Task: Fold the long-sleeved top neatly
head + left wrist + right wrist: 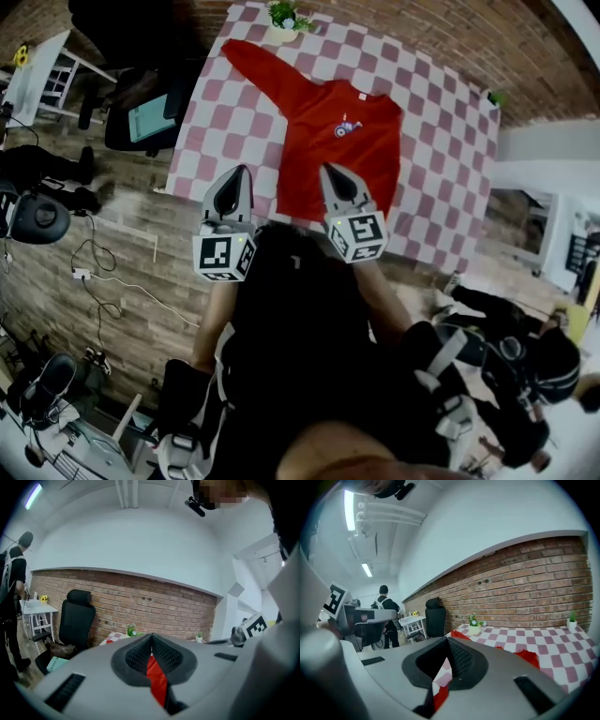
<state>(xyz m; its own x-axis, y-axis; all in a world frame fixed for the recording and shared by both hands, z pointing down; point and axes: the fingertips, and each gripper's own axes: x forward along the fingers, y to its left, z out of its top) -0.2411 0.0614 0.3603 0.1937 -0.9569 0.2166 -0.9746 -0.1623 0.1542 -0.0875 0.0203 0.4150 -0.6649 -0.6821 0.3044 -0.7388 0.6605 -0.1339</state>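
Red top (342,141) flat on checkered table (441,164), collar at 12 o'clock, left gripper (242,172) and right gripper (328,172) clenched empty at 6 o'clock

Here's the long-sleeved top (337,155), bright red, spread out flat and face up on the checked table (441,178), roughly mid-table. There's a small printed graphic (347,125) on the chest. Collar points to the table's far side, hem (298,212) sits close to its near edge. One sleeve (267,70) stretches out straight on a diagonal toward the table's far left corner. The other sleeve hugs the body's right side and is hard to separate from it.
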